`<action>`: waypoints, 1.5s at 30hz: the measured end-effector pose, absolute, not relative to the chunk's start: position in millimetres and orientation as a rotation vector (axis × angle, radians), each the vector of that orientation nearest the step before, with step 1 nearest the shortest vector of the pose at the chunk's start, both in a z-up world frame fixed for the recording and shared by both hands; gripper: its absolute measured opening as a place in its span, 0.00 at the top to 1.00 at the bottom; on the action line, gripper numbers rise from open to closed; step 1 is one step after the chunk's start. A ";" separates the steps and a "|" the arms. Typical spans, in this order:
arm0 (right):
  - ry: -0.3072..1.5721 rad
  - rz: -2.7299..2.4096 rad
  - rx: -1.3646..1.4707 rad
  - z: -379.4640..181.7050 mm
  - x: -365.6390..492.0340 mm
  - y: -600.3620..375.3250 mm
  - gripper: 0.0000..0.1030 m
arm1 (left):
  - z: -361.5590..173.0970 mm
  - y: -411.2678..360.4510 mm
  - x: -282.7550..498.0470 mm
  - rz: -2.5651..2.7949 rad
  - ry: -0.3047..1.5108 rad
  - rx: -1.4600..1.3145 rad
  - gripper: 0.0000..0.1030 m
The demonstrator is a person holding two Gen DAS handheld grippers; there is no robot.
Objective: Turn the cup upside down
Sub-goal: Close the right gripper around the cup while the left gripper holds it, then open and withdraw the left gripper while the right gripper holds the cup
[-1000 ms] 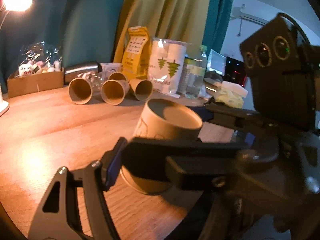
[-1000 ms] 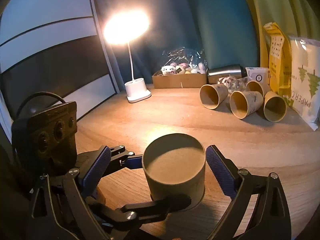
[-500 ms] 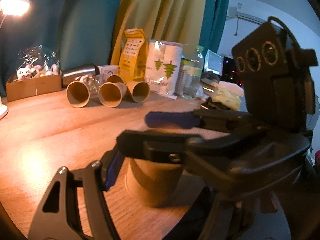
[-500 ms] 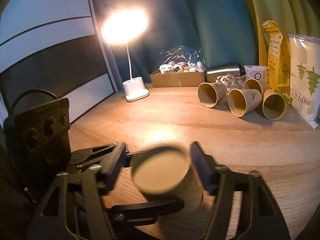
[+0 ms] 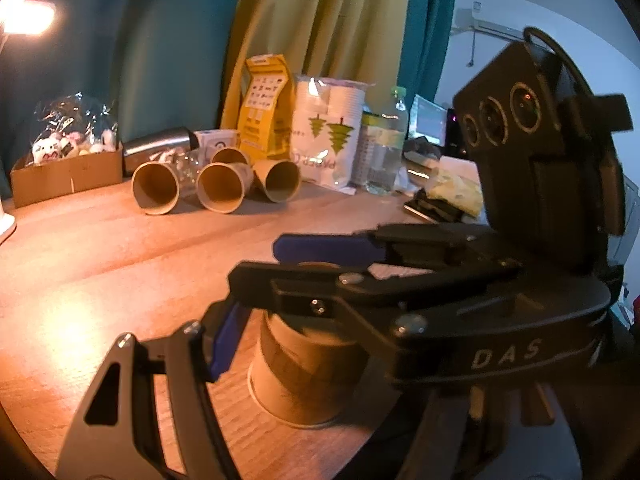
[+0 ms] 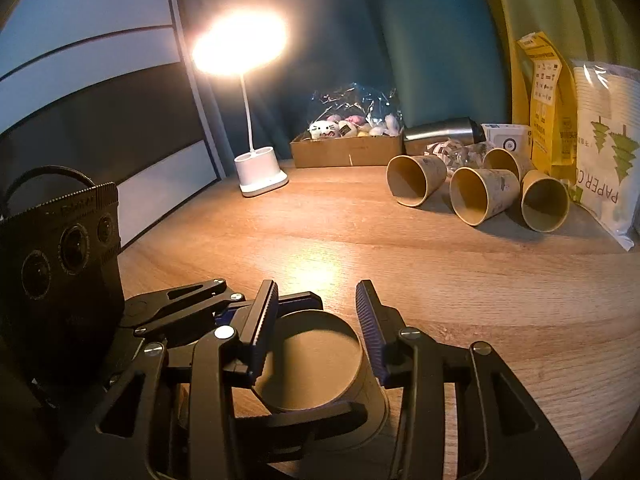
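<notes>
A brown paper cup (image 5: 298, 376) stands upside down on the wooden table, rim down, flat base up; it also shows in the right wrist view (image 6: 316, 364). My left gripper (image 5: 304, 328) is around the cup's sides, with the right gripper's frame crossing over it, so its grip is hidden. My right gripper (image 6: 316, 328) hovers just above the cup's base, its blue-padded fingers (image 6: 370, 320) apart and not touching the cup.
Several paper cups (image 6: 480, 192) lie on their sides at the back. Behind them are a steel flask (image 6: 440, 130), a cardboard box of toys (image 6: 346, 146), a yellow bag (image 6: 546, 96) and a pack of paper cups (image 6: 608, 140). A lit desk lamp (image 6: 260, 172) stands at the back left.
The cup came down from a tilted, lifted pose and now stands rim down on the table. My right gripper has let go of it and risen above its base.
</notes>
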State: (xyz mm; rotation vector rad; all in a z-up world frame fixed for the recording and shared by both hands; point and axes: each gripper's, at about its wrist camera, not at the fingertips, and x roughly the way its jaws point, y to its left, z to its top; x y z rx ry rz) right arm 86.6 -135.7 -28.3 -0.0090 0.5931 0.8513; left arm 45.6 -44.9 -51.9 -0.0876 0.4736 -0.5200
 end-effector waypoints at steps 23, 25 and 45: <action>0.633 0.832 -0.074 -35.0 85.3 -131.3 0.43 | -60.1 -39.1 49.7 -0.496 0.514 -0.116 0.39; 0.626 0.818 -0.061 -33.5 87.9 -134.8 0.43 | -60.1 -40.1 49.9 -0.492 0.527 -0.113 0.38; 0.563 0.518 0.012 -26.6 128.1 -172.8 0.43 | -49.6 19.9 48.7 -0.118 0.518 -0.167 0.10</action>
